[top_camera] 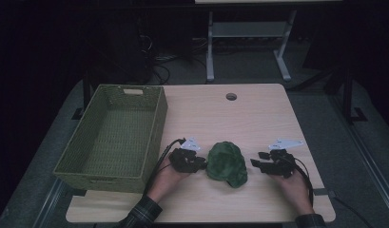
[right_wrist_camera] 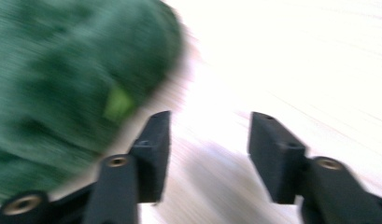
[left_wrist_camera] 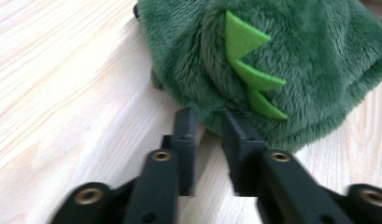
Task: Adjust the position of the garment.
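One green plush toy [top_camera: 226, 164] (one basket [top_camera: 117, 135] nearby) lies between two grippers: left gripper [top_camera: 200, 164] and right gripper [top_camera: 255, 159], jaws released, grasping nothing.

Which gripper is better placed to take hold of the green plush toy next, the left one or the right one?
Probably the left. The left gripper sits right at the green plush toy, its open jaws at the fur's edge. The right gripper is apart from the toy, with bare table between its open jaws.

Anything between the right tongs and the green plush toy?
No. In the high view, only bare tabletop separates the right tongs from the green plush toy.
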